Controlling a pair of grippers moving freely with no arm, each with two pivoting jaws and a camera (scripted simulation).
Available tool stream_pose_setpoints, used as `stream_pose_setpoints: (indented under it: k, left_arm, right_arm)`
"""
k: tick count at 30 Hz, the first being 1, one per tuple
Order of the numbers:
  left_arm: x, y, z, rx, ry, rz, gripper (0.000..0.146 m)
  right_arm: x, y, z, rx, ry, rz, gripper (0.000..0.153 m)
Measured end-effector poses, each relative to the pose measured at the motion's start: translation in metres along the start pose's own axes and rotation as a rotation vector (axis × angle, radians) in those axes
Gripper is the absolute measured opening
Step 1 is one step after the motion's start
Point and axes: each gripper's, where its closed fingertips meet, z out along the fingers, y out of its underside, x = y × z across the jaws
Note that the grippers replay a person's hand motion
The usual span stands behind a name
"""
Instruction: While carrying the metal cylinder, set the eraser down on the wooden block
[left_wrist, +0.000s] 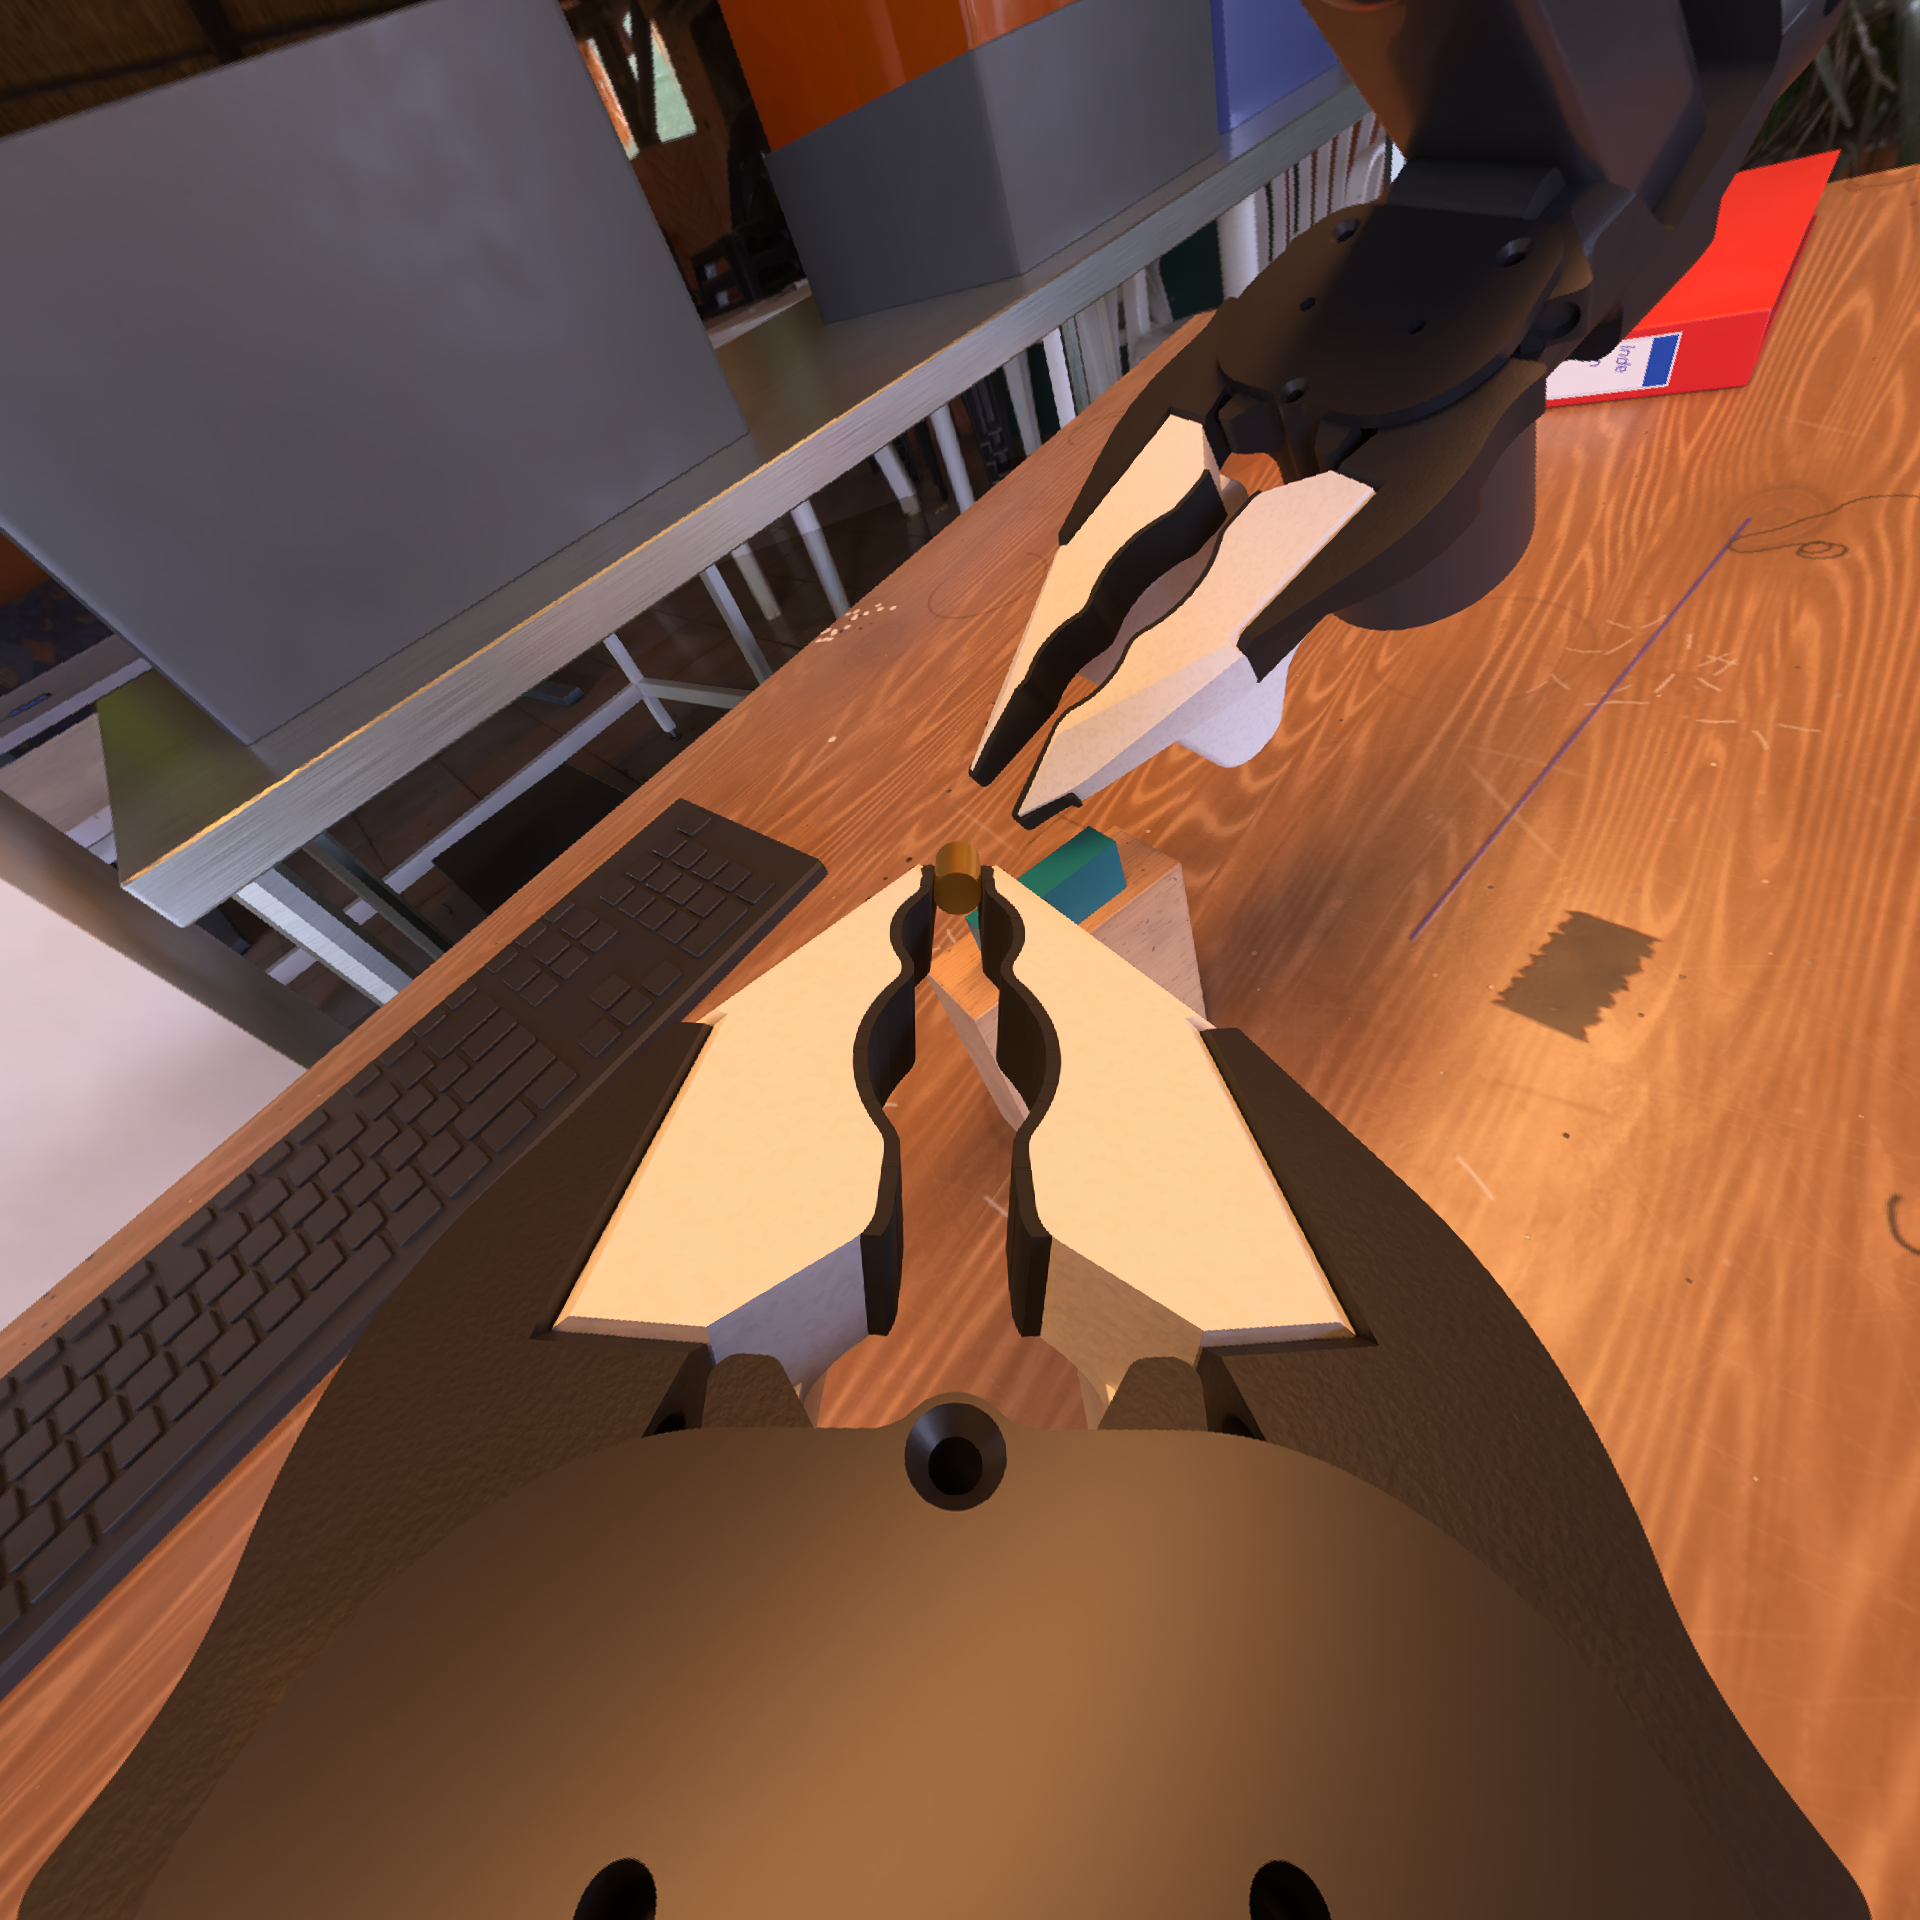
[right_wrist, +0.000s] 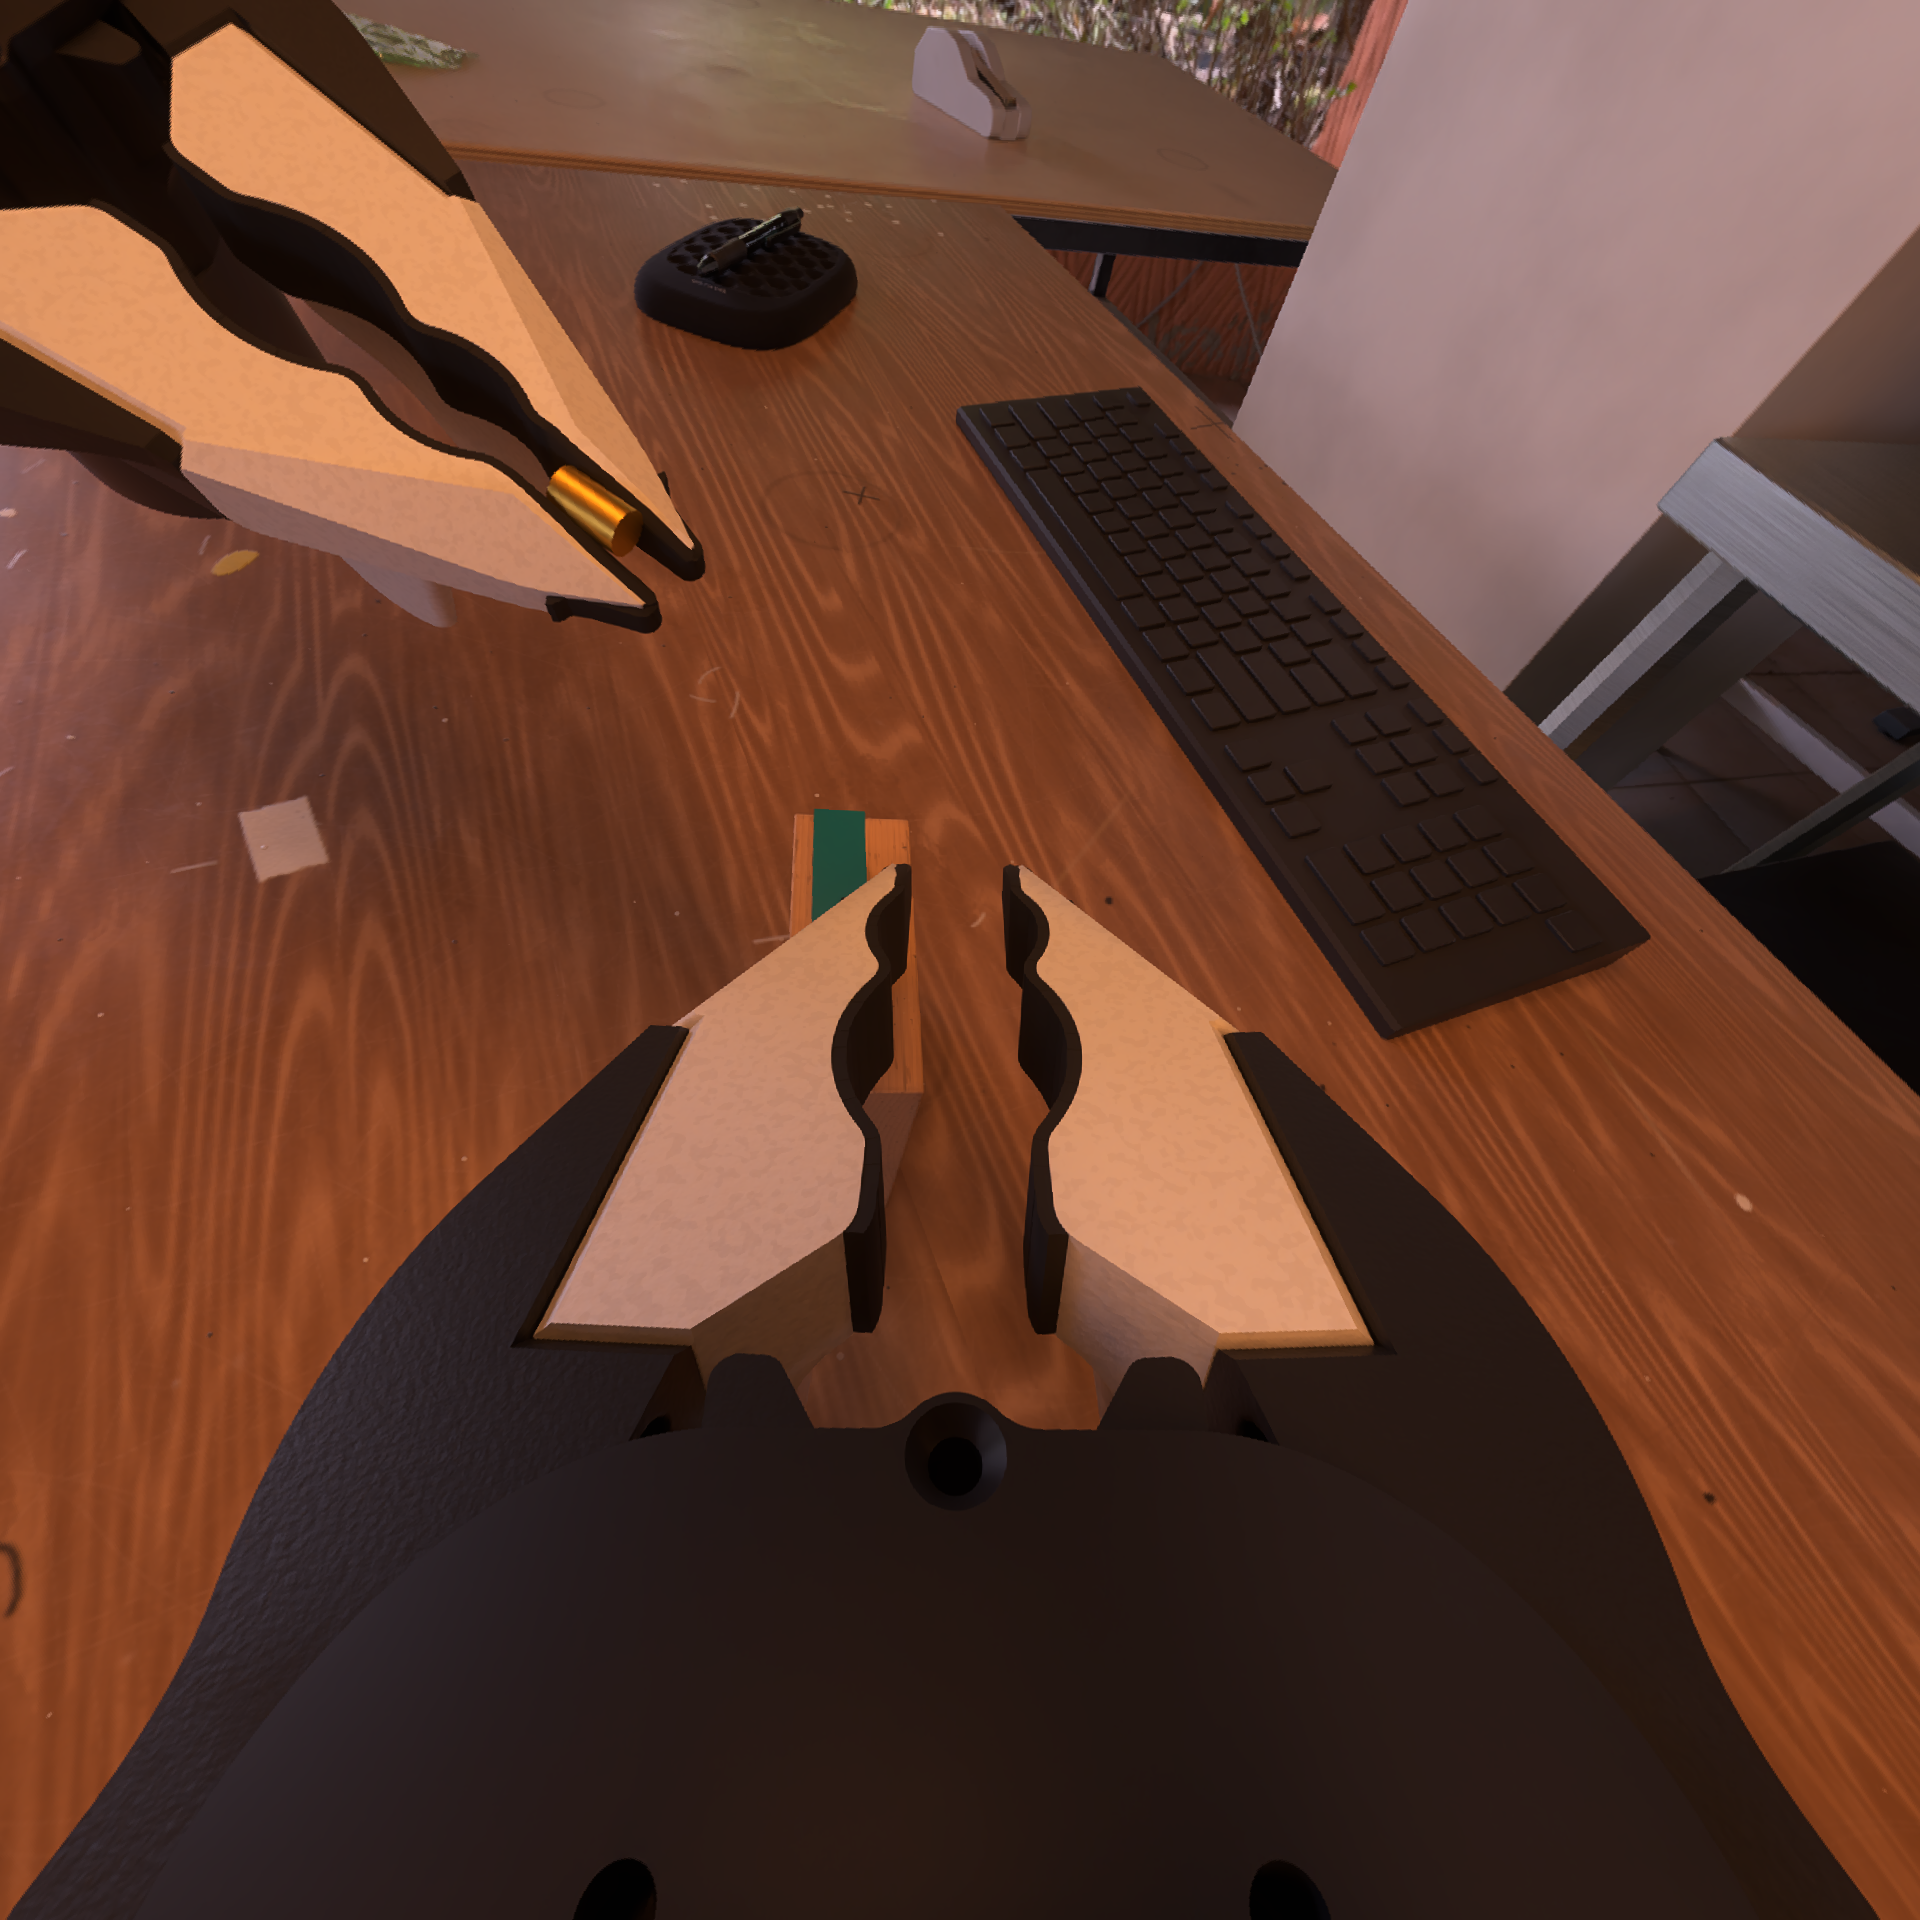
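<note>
Brass-coloured metal cylinder (left_wrist: 957, 879) sits clenched in the left gripper (left_wrist: 957, 894). Green eraser (right_wrist: 837, 857) lies on the wooden block (right_wrist: 904, 997), at 11 o'clock of the released right gripper (right_wrist: 956, 878).

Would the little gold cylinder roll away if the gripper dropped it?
Probably. The metal cylinder is round and smooth, so on the flat desk it could roll. It looks shiny, maybe slippery, and only the left gripper tips pinch it.
</note>
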Motion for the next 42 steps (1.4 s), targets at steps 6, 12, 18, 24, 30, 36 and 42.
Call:
stream_pose_setpoints:
  k: [6, 12, 18, 24, 30, 36, 42]
  left_arm:
    - [-0.001, 0.000, -0.001, 0.002, -0.003, 0.000, 0.007]
    - [-0.003, -0.001, -0.002, 0.005, -0.010, -0.002, 0.007]
    - [-0.008, -0.004, -0.008, 0.024, -0.025, -0.012, 0.007]
    - [-0.008, -0.007, -0.010, 0.033, -0.025, -0.015, 0.007]
    - [-0.010, -0.006, -0.011, 0.023, -0.032, -0.007, 0.007]
    - [-0.015, -0.006, -0.015, 0.033, -0.041, -0.027, 0.007]
    - [-0.013, -0.003, -0.010, 0.021, -0.029, -0.029, 0.007]
  right_arm:
    - [0.002, 0.001, 0.000, -0.006, 0.003, 0.001, 0.018]
    - [0.012, 0.000, -0.009, -0.010, 0.035, -0.012, 0.019]
    - [0.055, -0.004, -0.060, 0.029, 0.152, 0.025, 0.023]
    - [0.064, 0.036, -0.104, -0.068, 0.064, 0.151, 0.024]
    - [0.026, 0.089, -0.117, -0.349, -0.069, 0.061, 0.026]
    - [-0.026, 0.131, -0.154, -0.554, -0.259, 0.023, 0.026]
    - [-0.052, 0.166, -0.174, -0.635, -0.300, -0.014, 0.026]
